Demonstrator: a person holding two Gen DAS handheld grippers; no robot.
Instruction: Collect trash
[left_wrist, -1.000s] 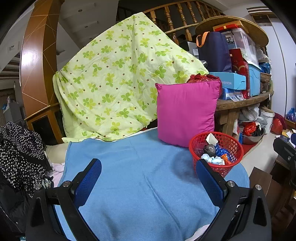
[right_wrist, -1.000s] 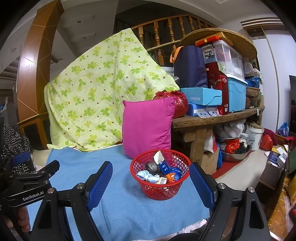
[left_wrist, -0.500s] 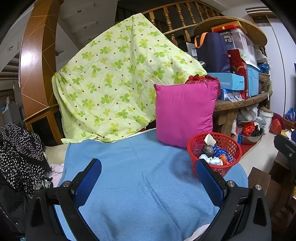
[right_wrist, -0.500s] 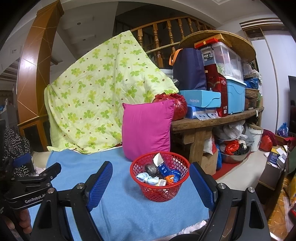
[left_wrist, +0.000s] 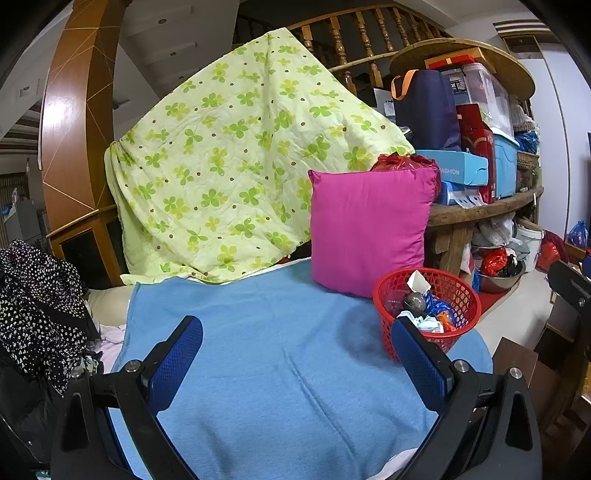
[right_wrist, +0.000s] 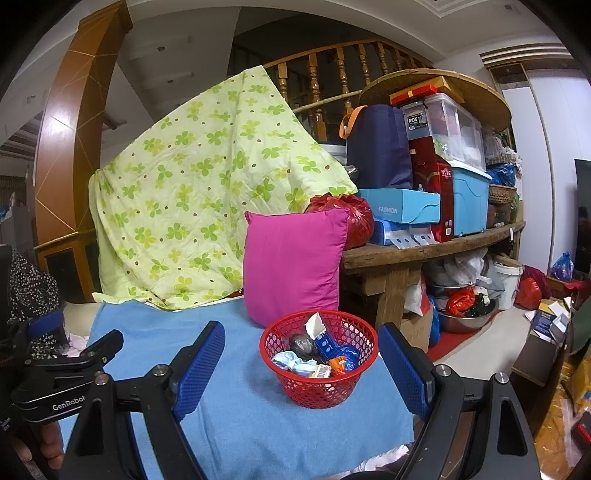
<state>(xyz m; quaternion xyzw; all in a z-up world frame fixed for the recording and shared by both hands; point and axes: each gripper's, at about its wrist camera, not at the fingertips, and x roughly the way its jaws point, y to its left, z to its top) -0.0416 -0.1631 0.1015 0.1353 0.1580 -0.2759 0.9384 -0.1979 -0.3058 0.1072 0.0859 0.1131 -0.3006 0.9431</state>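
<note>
Left wrist view: the left gripper (left_wrist: 295, 350) is held with its blue-padded fingers (left_wrist: 175, 363) spread wide and nothing between them, above a bare stretch of blue blanket (left_wrist: 280, 387) in the lower middle of the frame. No loose scrap is seen on that blanket, which is probably why nothing is being grasped.

The trash (left_wrist: 424, 310) is gathered in a red basket (left_wrist: 460, 291) at the lower right of this view, just beyond the right-hand finger. It is a heap of crumpled wrappers, a white torn packet standing up and a dull grey ball of foil. The basket is set on the blanket at its right edge, just in front of a pink cushion (left_wrist: 369, 229); whether the two touch cannot be told. The cushion stands upright at the back, with a green flowered quilt (left_wrist: 236, 166) draped behind it at the upper centre, so the flat area in front is left free for working.

In the right wrist view the right gripper (right_wrist: 301, 369) is likewise held wide and empty, and the basket (right_wrist: 321, 391) is framed between its fingers (right_wrist: 201, 369) in the lower centre, beyond the tips and not touched. That placement suggests the basket is being faced as the drop point. The task appears largely done, judging by the filled basket and bare blanket. The left gripper (right_wrist: 64, 373) shows at the lower left.
</note>
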